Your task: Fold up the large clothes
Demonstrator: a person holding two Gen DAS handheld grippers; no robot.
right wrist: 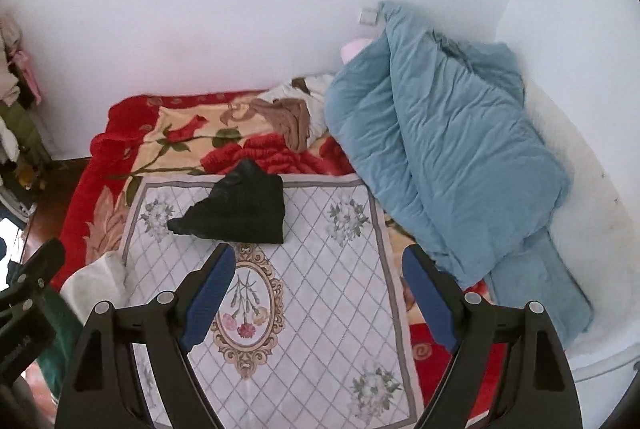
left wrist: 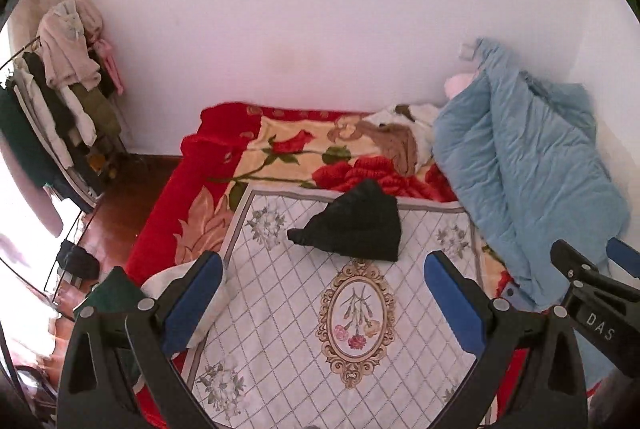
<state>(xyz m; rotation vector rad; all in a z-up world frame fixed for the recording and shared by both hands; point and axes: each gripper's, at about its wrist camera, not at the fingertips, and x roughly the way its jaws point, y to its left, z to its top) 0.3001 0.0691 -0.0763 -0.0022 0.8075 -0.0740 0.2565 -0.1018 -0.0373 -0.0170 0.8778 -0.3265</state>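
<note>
A black garment (left wrist: 354,225), folded into a rough wedge, lies on a white quilted mat (left wrist: 304,309) with a floral oval, spread on the bed. It also shows in the right wrist view (right wrist: 236,211) at the far part of the mat (right wrist: 320,289). My left gripper (left wrist: 322,303) is open and empty, above the mat's near part, short of the garment. My right gripper (right wrist: 318,297) is open and empty, just short of the garment's near edge. The right gripper's body (left wrist: 592,293) shows at the right in the left wrist view.
A red rose blanket (left wrist: 280,149) covers the bed. A blue duvet (right wrist: 440,157) is heaped at the right by the wall. Brown and white clothes (right wrist: 292,117) lie at the far side. A clothes rack (left wrist: 68,89) stands at left. White and green cloths (left wrist: 176,293) lie at the mat's left edge.
</note>
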